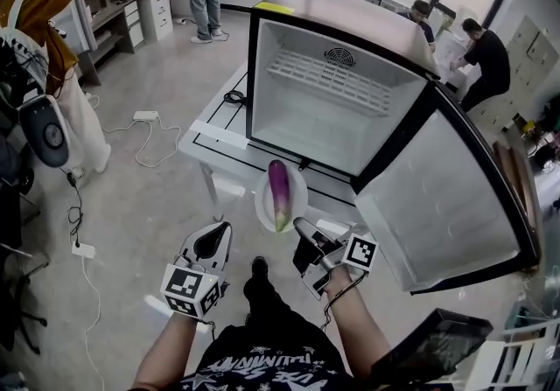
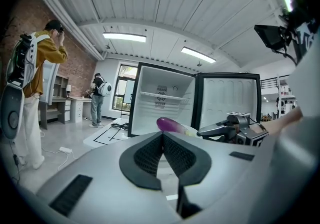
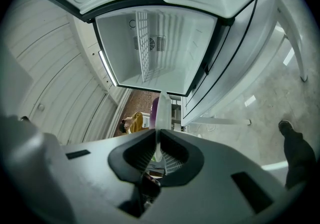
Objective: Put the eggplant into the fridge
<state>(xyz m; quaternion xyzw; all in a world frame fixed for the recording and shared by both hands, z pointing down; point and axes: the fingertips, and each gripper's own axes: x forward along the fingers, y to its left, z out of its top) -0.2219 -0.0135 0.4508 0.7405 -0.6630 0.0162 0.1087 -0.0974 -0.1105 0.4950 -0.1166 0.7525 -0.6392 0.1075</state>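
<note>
A purple eggplant point(image 1: 279, 192) lies on a small white plate point(image 1: 265, 207) held in the air before the open mini fridge point(image 1: 332, 92). My right gripper point(image 1: 303, 227) is shut on the plate's near rim. In the right gripper view the plate point(image 3: 161, 113) shows edge-on between the closed jaws point(image 3: 157, 135), with a sliver of eggplant point(image 3: 153, 107) behind it. My left gripper point(image 1: 217, 236) hangs lower left of the plate, shut and empty. The left gripper view shows its jaws point(image 2: 162, 135) meeting at the tip, with the eggplant point(image 2: 172, 125) beyond.
The fridge stands on a white table point(image 1: 214, 131), its door point(image 1: 446, 197) swung wide to the right. A wire shelf point(image 1: 337, 83) crosses the empty interior. A power strip point(image 1: 144, 115) and cables lie on the floor at left. A person in yellow point(image 1: 44, 22) stands at left.
</note>
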